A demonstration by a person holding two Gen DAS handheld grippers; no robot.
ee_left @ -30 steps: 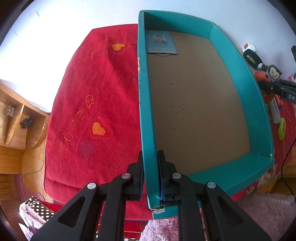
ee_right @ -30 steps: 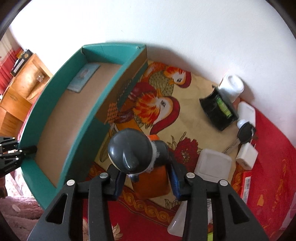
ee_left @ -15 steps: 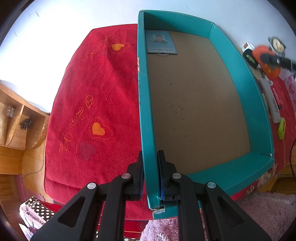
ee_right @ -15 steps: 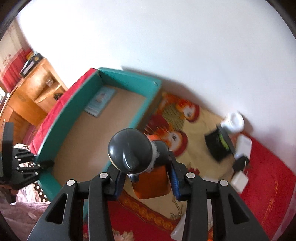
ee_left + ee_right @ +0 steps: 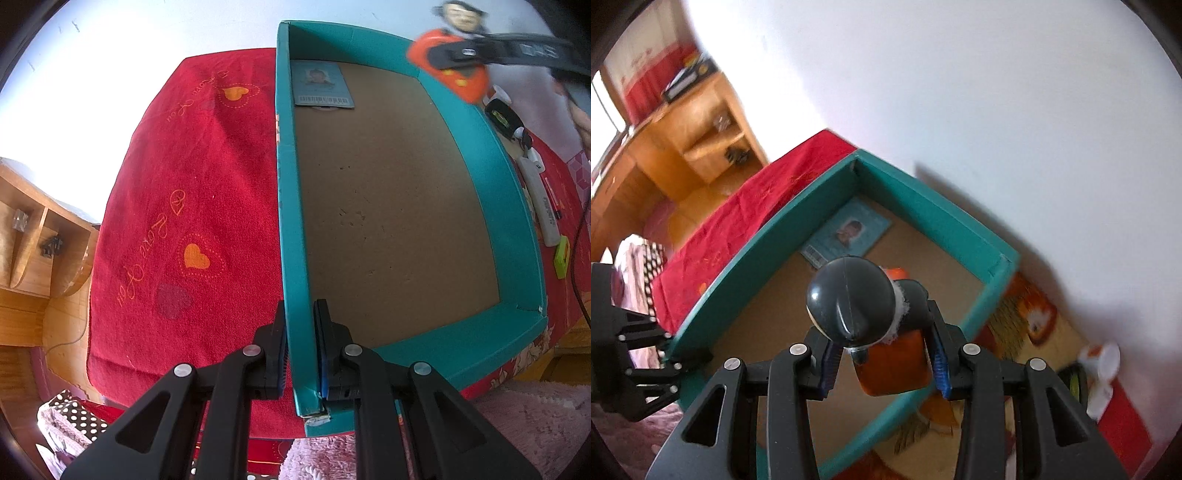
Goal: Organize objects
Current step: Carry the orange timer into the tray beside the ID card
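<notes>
Card (image 5: 322, 85) boxed at 12 o'clock; right claw (image 5: 884, 363) pinching monkey toy (image 5: 871, 325) over teal box (image 5: 291, 229); left claw (image 5: 300, 347) clamps wall; bench clutter at 3 o'clock remains.

The monkey toy (image 5: 452, 70) shows only as a motion-blurred orange smear in the left wrist view; the right gripper (image 5: 498, 51) crosses it, cut by the edge.
</notes>
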